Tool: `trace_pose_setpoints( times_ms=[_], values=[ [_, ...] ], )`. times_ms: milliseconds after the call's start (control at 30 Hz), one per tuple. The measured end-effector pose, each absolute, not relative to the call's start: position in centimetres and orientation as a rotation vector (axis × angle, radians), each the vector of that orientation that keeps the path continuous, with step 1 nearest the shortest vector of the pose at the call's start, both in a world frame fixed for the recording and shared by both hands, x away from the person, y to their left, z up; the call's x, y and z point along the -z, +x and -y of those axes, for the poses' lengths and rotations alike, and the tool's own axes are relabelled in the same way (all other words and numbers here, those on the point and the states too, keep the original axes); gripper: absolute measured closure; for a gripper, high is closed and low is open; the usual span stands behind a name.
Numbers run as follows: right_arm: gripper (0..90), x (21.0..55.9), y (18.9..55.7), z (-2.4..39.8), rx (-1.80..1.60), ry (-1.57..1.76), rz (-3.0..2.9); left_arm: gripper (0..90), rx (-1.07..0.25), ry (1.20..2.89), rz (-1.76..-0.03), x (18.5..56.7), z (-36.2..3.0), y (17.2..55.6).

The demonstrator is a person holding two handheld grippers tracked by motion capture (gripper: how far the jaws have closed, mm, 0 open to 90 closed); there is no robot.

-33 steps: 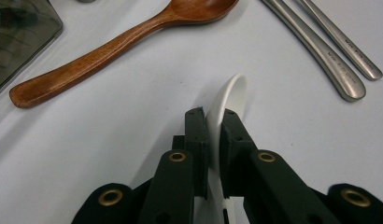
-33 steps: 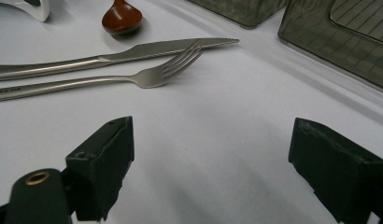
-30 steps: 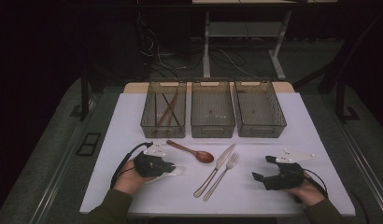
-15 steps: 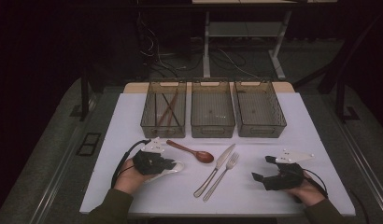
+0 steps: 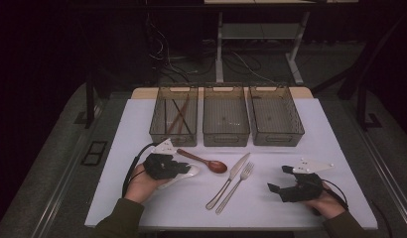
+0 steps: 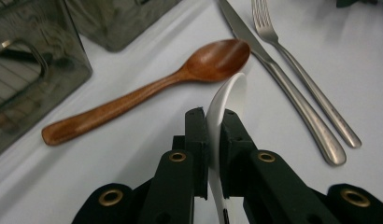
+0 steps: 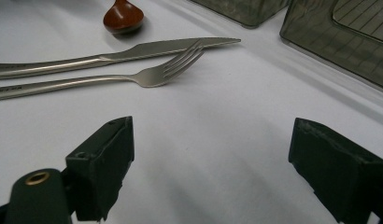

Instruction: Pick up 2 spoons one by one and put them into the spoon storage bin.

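The left gripper (image 6: 213,123) has its fingers (image 6: 197,135) pressed narrow on the handle of a white spoon (image 6: 227,100), which stands on edge between them with its bowl poking out past the tips. From above, the same left gripper (image 5: 184,168) sits low over the white bench (image 5: 117,148) at the person's left, the white spoon (image 5: 184,174) jutting toward the middle.

Just beyond the white spoon's bowl lies a wooden spoon (image 6: 147,88), flat on the bench with its bowl close to the white one; whether the two touch I cannot tell. Next to that lie a knife (image 6: 283,79) and a fork (image 6: 301,79), side by side and nearly parallel, near the bench's middle.

The right gripper (image 7: 210,163) rests on the bench at the person's right, its fingers (image 7: 108,158) spread wide with bare bench between them. In the high view this right gripper (image 5: 281,179) lies well apart from the cutlery.

Along the far edge stand three clear bins in a row: the left bin (image 5: 157,131) holds what look like thin brown sticks, and the middle bin (image 5: 226,139) and right bin (image 5: 296,131) stand beside it.
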State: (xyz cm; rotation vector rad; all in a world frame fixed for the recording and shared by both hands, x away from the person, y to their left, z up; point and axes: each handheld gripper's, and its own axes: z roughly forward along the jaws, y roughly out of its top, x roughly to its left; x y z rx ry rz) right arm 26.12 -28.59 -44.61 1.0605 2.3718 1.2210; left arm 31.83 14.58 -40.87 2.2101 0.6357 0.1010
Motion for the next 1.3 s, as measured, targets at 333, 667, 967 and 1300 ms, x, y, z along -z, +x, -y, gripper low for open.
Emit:
trace_pose_setpoints(
  times_ms=[333,667,967,1300],
  values=[
    [14.0,44.6,26.1,28.6,-1.222,1.062,-2.367,83.4,-0.123,2.193,-0.615,39.7,-13.0,33.0],
    [14.0,44.6,26.1,28.6,-1.223,1.065,-2.366,83.4,-0.140,2.163,-0.588,38.4,-11.1,34.6],
    [14.0,44.6,26.1,28.6,-1.226,1.070,-2.366,83.3,-0.169,2.150,-0.561,37.1,-9.4,36.3],
    [14.0,44.6,26.1,28.7,-1.225,1.067,-2.366,83.4,-0.198,2.140,-0.549,35.9,-7.3,38.8]
  ],
)
